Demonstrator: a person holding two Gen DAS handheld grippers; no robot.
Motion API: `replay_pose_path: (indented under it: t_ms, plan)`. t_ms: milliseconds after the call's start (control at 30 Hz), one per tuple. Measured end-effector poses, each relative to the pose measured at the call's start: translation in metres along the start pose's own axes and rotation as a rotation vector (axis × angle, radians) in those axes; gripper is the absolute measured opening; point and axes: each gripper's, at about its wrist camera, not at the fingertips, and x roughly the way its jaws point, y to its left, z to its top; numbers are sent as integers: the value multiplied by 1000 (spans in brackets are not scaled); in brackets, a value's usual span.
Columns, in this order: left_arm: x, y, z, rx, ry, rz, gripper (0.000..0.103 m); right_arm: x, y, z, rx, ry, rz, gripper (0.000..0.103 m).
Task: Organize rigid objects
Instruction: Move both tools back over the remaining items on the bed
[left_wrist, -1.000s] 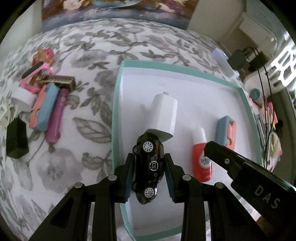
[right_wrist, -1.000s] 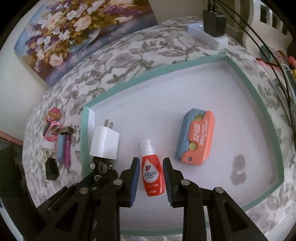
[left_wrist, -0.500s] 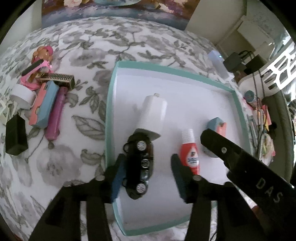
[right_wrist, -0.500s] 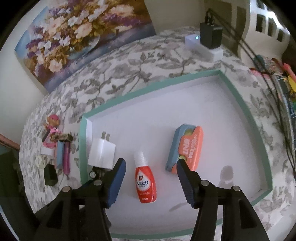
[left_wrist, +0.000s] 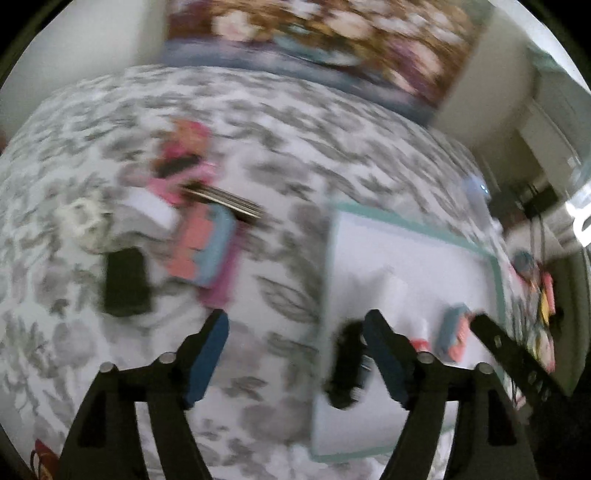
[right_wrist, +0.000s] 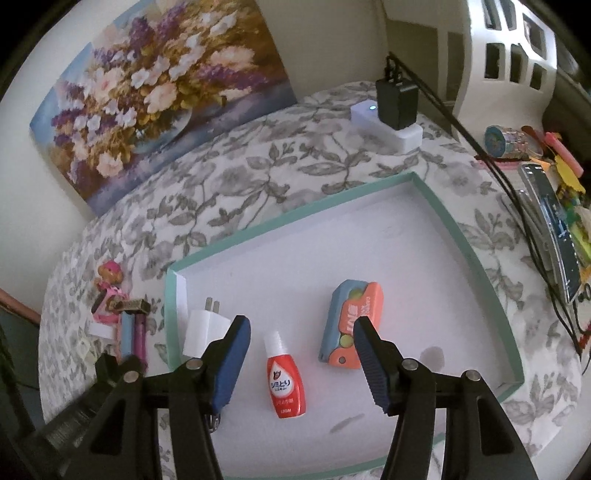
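**Four things in the tray, a cluster left outside**

Inside the teal-rimmed tray (right_wrist: 476, 258) four things already lie on the white floor. The white charger plug (right_wrist: 201, 326) sits near the left wall, the red dropper bottle (right_wrist: 286, 384) lies in the middle, and the blue-and-orange case (right_wrist: 349, 326) lies to its right — all three apart from each other. The black toy car (left_wrist: 347, 363) shows only in the left wrist view, blurred, just inside the left rim of the tray and partly behind one finger.

The right gripper (right_wrist: 299, 363) hangs above the red bottle with its fingers spread wide; the bottle lies between them untouched, so this gripper holds nothing. The left gripper (left_wrist: 295, 356) is also wide open and empty. Its view is strongly blurred and looks mostly at the flowered worktop (left_wrist: 258, 129), toward the things that remain outside the tray.

That remaining group lies well apart from the tray, on its left side: a pink doll figure (right_wrist: 109, 284), a dark flat bar (right_wrist: 129, 304) just beside it, a second blue-and-orange case (left_wrist: 205, 247) with a purple stick (right_wrist: 139, 334) beside it, a black block (left_wrist: 125, 282), a small white piece (right_wrist: 100, 329) and a white ring-like thing (left_wrist: 79, 221), too blurred to identify.

By this count the task seems less than half done — four things placed, about seven left. The next pick probably falls to the left gripper, as it faces that group.
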Motion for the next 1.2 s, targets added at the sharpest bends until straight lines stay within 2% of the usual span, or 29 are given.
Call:
replay_pose_path:
  t_ms: [67,167,233,267,467,700,833,933,1067,1200]
  plan:
    - [-5,15,6,-39,-17,49,83,3,6,-1,-28,7,-7,63]
    - [-9,37,14,-85,-35,111,87,5,14,-4,-65,8,-18,74]
    - [-13,52,18,-117,-47,151,91,7,20,-5,-82,8,-17,76]
    - [-15,61,20,-139,-54,173,94,7,22,-6,-88,9,-18,80]
    - [-24,94,27,-221,-97,225,95,9,36,-10,-125,8,-23,103]
    - [-39,125,36,-288,-157,273,100,7,48,-13,-144,-5,3,103]
    - [-49,136,40,-288,-195,303,102,3,64,-14,-169,-24,20,103]
    - [-53,143,43,-281,-210,293,102,-2,82,-15,-199,-52,47,103]
    - [-54,150,45,-286,-193,270,102,-3,111,-19,-236,-64,97,103]
    - [-46,160,45,-298,-141,252,102,10,145,-27,-310,-35,123,103]
